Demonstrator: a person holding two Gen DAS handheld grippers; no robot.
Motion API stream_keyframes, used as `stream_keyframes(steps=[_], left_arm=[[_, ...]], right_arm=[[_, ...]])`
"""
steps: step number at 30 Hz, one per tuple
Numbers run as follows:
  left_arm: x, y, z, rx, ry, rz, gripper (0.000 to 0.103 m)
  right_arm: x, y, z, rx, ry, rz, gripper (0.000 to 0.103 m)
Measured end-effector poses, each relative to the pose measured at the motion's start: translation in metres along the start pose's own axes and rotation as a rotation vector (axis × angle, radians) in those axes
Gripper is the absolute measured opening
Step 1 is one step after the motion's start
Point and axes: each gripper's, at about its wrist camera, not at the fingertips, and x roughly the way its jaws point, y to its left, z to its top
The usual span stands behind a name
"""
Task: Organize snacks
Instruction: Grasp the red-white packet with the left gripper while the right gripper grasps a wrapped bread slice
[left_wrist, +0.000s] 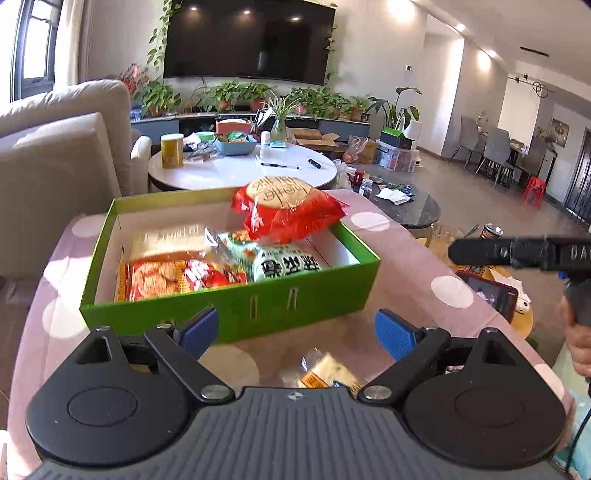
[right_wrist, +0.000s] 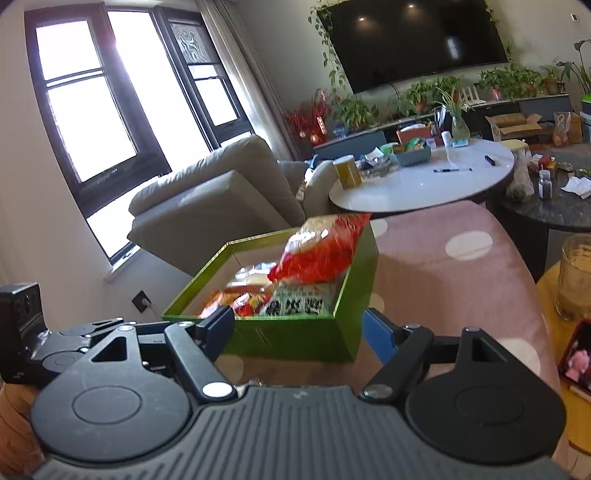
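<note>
- Your left gripper (left_wrist: 295, 332) was spread wide with nothing between its blue pads, low in the frame just before the green box (left_wrist: 236, 314).
- Your right gripper (right_wrist: 299, 332) was likewise released.
- The red bag (left_wrist: 288, 210) leaned on the box's far right rim, above the green packet (left_wrist: 280, 262) and cracker pack (left_wrist: 173, 278).
- A small yellow packet (left_wrist: 325, 373) lay on the pink dotted cloth (left_wrist: 424, 258), lower centre.

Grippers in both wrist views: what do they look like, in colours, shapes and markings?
Both match. The left gripper and the right gripper each have a ribbed grey body, two black teardrop-shaped plates with round recesses, black linkage bars with silver screws, and blue textured pads. The right unit, seen side-on in the left view, is black with pale lettering. A bare hand shows; sleeves are not visible.
</note>
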Motion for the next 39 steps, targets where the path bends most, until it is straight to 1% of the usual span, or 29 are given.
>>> stream_keyframes(steps=[4, 7, 9, 11, 13, 17, 20, 22, 23, 25, 28, 31, 33, 36, 39], left_arm=[[-0.006, -0.01, -0.005, 0.017, 0.005, -0.027, 0.091], [-0.008, -0.017, -0.011, 0.025, 0.001, -0.033, 0.091], [-0.008, -0.021, -0.015, 0.022, 0.01, -0.029, 0.091], [-0.009, -0.021, -0.018, 0.019, 0.021, -0.008, 0.091], [-0.013, -0.019, -0.023, 0.017, 0.022, 0.031, 0.091], [-0.028, -0.006, -0.034, 0.014, 0.012, 0.104, 0.091], [-0.039, 0.009, -0.045, -0.005, 0.02, 0.147, 0.091], [-0.044, 0.021, -0.051, -0.035, 0.032, 0.166, 0.091], [-0.046, 0.026, -0.054, -0.048, 0.036, 0.17, 0.091], [-0.047, 0.034, -0.059, -0.055, 0.044, 0.168, 0.091], [-0.042, 0.039, -0.064, -0.035, 0.067, 0.166, 0.091], [-0.036, 0.038, -0.065, -0.009, 0.088, 0.145, 0.091], [-0.03, 0.037, -0.066, 0.001, 0.101, 0.148, 0.091], [-0.023, 0.039, -0.068, -0.013, 0.117, 0.159, 0.091], [-0.017, 0.043, -0.069, -0.031, 0.122, 0.168, 0.091]], right_arm=[[-0.011, -0.002, -0.015, -0.009, 0.024, -0.009, 0.076], [-0.024, -0.007, -0.027, 0.0, 0.001, 0.028, 0.076], [-0.029, -0.008, -0.035, 0.01, 0.003, 0.035, 0.076], [-0.032, -0.006, -0.041, 0.002, 0.01, 0.044, 0.076], [-0.033, -0.001, -0.047, -0.005, 0.029, 0.053, 0.076], [-0.041, 0.015, -0.06, -0.068, 0.037, 0.052, 0.076], [-0.052, 0.012, -0.071, -0.095, -0.009, 0.053, 0.076], [-0.058, 0.005, -0.077, -0.083, -0.038, 0.068, 0.076], [-0.059, 0.0, -0.079, -0.067, -0.035, 0.072, 0.076], [-0.054, -0.009, -0.082, -0.039, -0.024, 0.072, 0.076], [-0.04, -0.015, -0.079, -0.034, -0.009, 0.056, 0.076], [-0.023, -0.012, -0.075, -0.058, 0.029, 0.088, 0.076], [-0.008, -0.011, -0.074, -0.071, 0.057, 0.112, 0.076], [0.012, -0.007, -0.073, -0.063, 0.084, 0.153, 0.076], [0.031, 0.0, -0.071, -0.091, 0.114, 0.212, 0.076]])
